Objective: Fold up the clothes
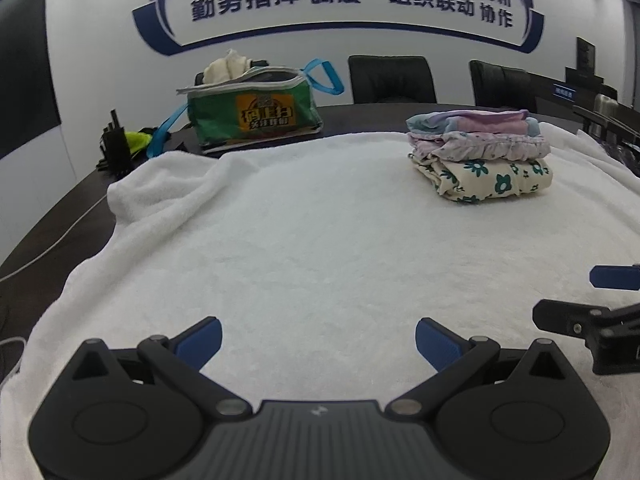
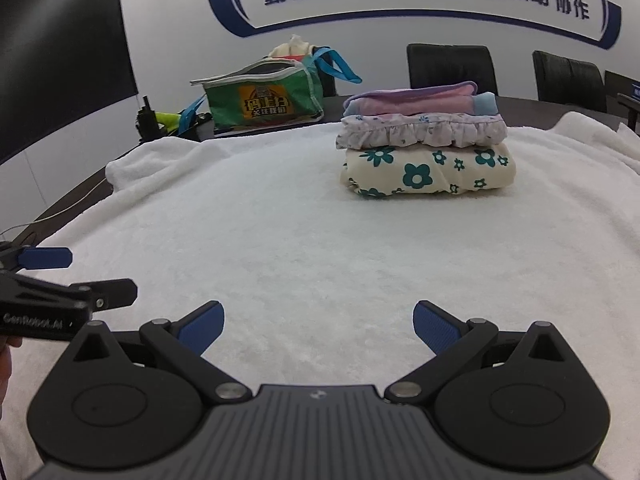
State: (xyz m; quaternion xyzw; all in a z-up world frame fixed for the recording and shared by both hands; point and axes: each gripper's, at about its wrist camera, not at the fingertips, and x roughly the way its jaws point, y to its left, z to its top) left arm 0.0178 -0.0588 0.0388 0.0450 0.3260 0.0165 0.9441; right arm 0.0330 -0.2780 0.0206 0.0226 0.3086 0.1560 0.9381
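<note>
**Left wrist view: both grippers empty, next garment to be fetched**

Left gripper (image 1: 318,342) spread wide, nothing between its pads, low over the white towel (image 1: 304,240) covering the worktop. Right gripper (image 2: 316,326) likewise spread and empty. Stack of folded clothes (image 2: 426,146) sits ahead and right of both, three pieces, edges fairly square. Green bag (image 1: 256,114) ahead-left, pale cloth poking from its top. Judgement: next piece likely comes from the bag; pinch one layer only, lift clear, then spread flat on the towel short of the stack.

A green bag (image 1: 256,116) and black chairs (image 1: 392,80) stand behind the white towel (image 1: 320,248).
</note>
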